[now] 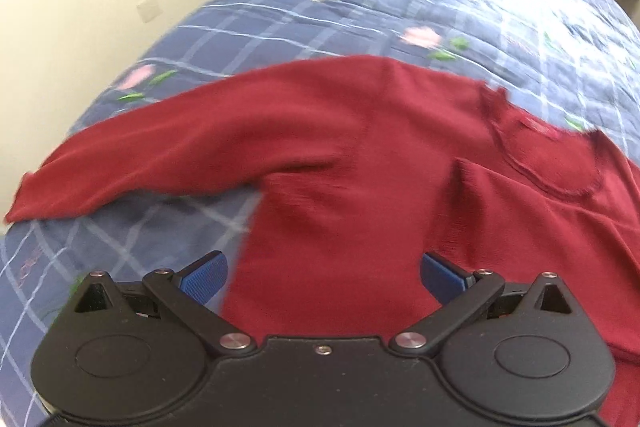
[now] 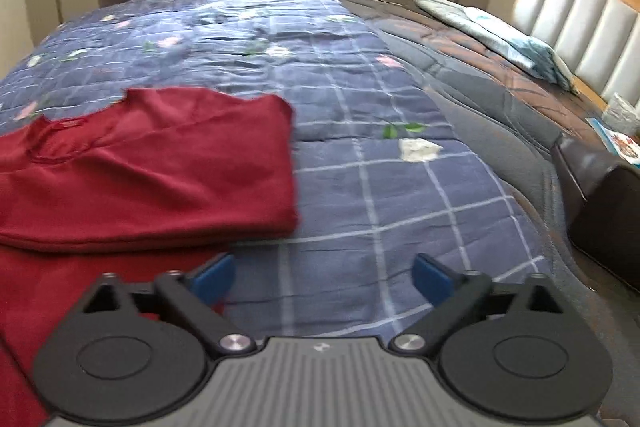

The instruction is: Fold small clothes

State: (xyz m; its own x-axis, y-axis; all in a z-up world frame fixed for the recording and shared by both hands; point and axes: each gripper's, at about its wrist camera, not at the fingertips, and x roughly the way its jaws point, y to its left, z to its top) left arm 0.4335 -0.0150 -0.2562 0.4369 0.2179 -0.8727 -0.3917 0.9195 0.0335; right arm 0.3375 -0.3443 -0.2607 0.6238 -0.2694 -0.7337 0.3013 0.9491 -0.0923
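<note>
Both claws hang open and empty, the left claw [image 1: 323, 269] over the one dark red knitted sweater's [image 1: 360, 155] body, the right claw [image 2: 324, 277] just past its folded right edge. One sleeve stretches left toward the bed's edge. Beyond the sweater, the blue checked floral quilt [image 2: 380, 187] lies bare.

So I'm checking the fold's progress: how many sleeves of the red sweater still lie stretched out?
1. One sleeve of the red sweater stretches out over the blue quilt in the left wrist view. The opposite side looks folded in; its sleeve is hidden.
</note>
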